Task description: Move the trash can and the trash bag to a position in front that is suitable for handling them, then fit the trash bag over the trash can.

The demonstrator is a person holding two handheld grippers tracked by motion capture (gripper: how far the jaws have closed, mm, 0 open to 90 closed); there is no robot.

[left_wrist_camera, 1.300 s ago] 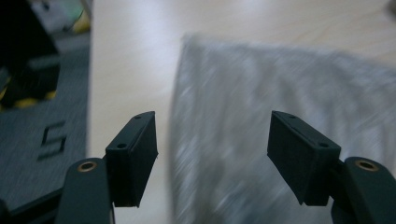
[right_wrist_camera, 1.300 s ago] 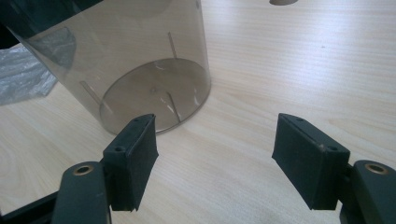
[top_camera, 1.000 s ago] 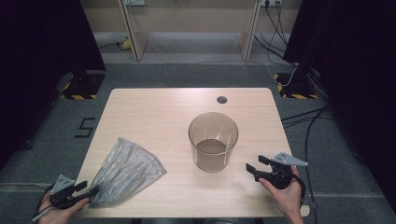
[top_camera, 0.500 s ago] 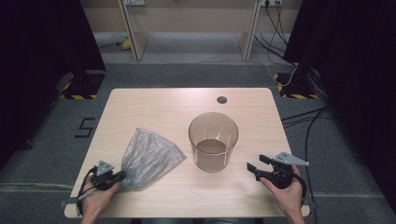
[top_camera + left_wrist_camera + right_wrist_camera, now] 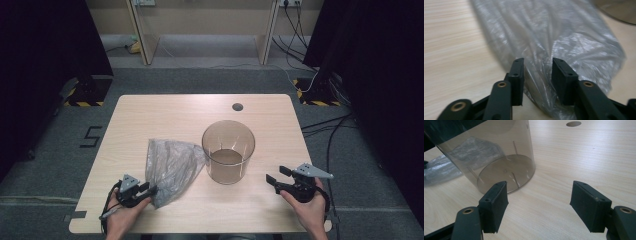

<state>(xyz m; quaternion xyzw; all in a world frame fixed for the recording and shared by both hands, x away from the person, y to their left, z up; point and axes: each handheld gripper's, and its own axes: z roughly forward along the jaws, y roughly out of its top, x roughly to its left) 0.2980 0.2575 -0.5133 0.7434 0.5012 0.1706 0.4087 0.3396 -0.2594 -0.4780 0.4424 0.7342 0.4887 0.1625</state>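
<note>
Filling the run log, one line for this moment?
left gripper: jaws just opening, bag between | right gripper: open, empty, beside bin | bag on table

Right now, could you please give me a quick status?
Left gripper open, astride crumpled clear plastic bag. Right gripper open, idle. Smoky transparent bin beside bag.

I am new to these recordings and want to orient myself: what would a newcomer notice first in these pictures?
First, the clear brown tub standing upright near the middle of the table. Next, the crumpled plastic bag lying just left of it, its near end between the jaws of the left gripper. The right gripper waits open at the tub's right.
</note>
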